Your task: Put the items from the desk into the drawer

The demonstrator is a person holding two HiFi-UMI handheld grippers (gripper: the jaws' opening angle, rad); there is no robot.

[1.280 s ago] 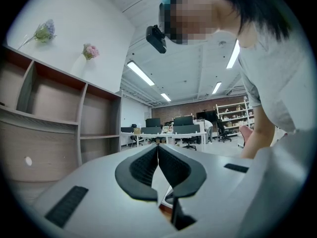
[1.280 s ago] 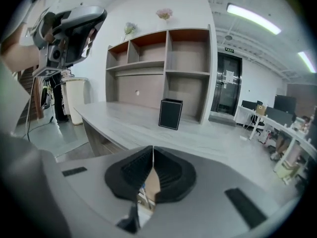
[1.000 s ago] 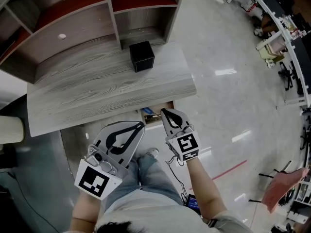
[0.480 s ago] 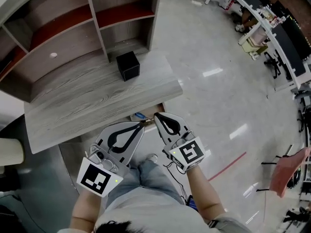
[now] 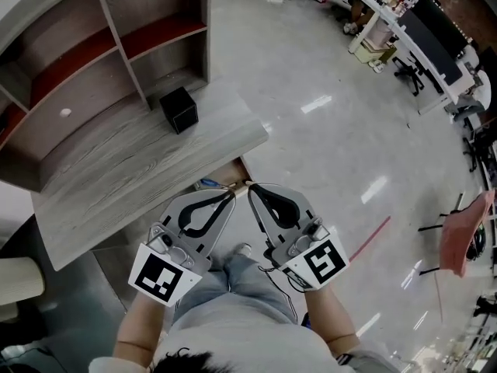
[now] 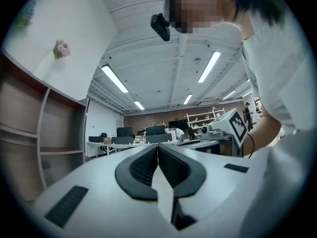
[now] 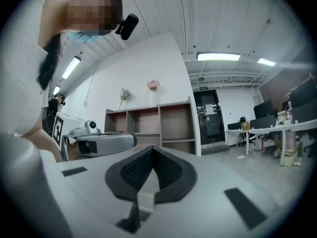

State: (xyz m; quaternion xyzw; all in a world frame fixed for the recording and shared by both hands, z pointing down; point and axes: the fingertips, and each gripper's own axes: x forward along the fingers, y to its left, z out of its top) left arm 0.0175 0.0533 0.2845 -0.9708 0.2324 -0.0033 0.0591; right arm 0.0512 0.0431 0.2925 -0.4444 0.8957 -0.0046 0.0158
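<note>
A black cube [image 5: 178, 109] stands on the grey wooden desk [image 5: 116, 169], near its far right corner. Below the desk's front edge a slice of the open drawer [image 5: 233, 173] shows, with something blue inside. My left gripper [image 5: 231, 193] and right gripper [image 5: 250, 186] hover side by side in front of the desk, tips almost touching, just over the drawer's visible part. Both are shut and hold nothing. In the left gripper view the left gripper [image 6: 158, 146] has its pads pressed together, and in the right gripper view the right gripper [image 7: 152, 148] stands the same, both pointing level.
A wooden shelf unit [image 5: 116, 37] with open compartments rises behind the desk. Shiny grey floor [image 5: 326, 130] spreads to the right, with office desks and chairs [image 5: 404, 37] at the far right. The person's legs [image 5: 233, 278] are below the grippers.
Both grippers have risen and drawn together; the right one lifted away from the drawer. The head view swung, so the desk and cube slid left in the picture.
</note>
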